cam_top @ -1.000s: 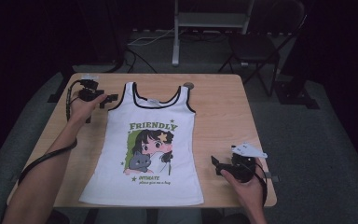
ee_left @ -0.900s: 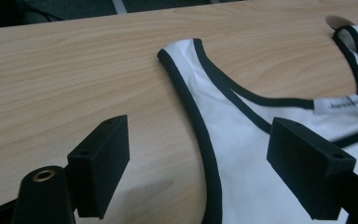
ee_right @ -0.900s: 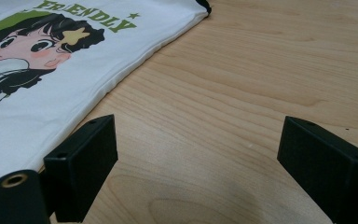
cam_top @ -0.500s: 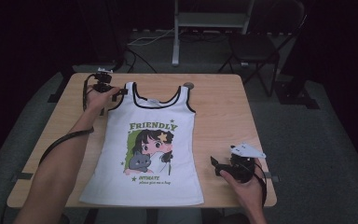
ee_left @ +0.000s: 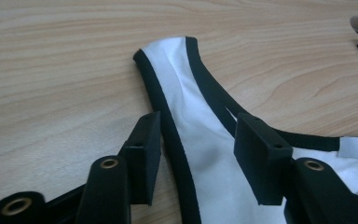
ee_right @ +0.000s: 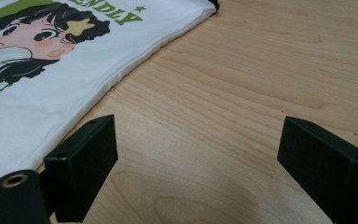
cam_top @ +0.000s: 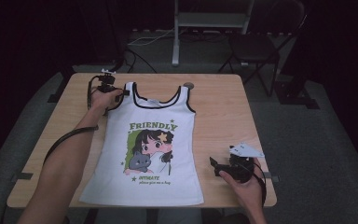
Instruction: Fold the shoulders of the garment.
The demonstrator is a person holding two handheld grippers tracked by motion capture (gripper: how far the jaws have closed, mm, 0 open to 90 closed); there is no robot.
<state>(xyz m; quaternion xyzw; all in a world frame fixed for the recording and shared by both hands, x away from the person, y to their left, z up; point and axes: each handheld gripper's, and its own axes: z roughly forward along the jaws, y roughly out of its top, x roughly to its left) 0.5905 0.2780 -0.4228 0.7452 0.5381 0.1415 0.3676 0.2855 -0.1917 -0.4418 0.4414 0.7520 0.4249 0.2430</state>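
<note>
Fabric is what I am after: the white tank top (cam_top: 151,144) lies flat and face up in the middle of the wooden table (cam_top: 219,112), hem at the near edge, its two black-trimmed straps pointing to the far side. A second ago my left gripper (cam_top: 113,89) sat out to the left of the shirt over bare wood; now it has come in toward the far left shoulder strap (ee_left: 177,79) and settled right at it. In the left gripper view my jaws straddle that strap, one pad on the wood just outside the black binding, the other over the white cloth by the neckline, and they have just been closing, from wide to about half. The strap lies between them, yet I see a gap on each side, so I judge that the pads do not press on it: the pinch is begun, not made. That tells me the step in hand is taking the shoulder, probably to lift or fold the top. My right gripper (cam_top: 226,169) has kept its place near the right edge of the table, beside the shirt's lower right side; its jaws stand wide over bare wood with nothing between them, the side seam (ee_right: 121,74) just to the left of them.
</note>
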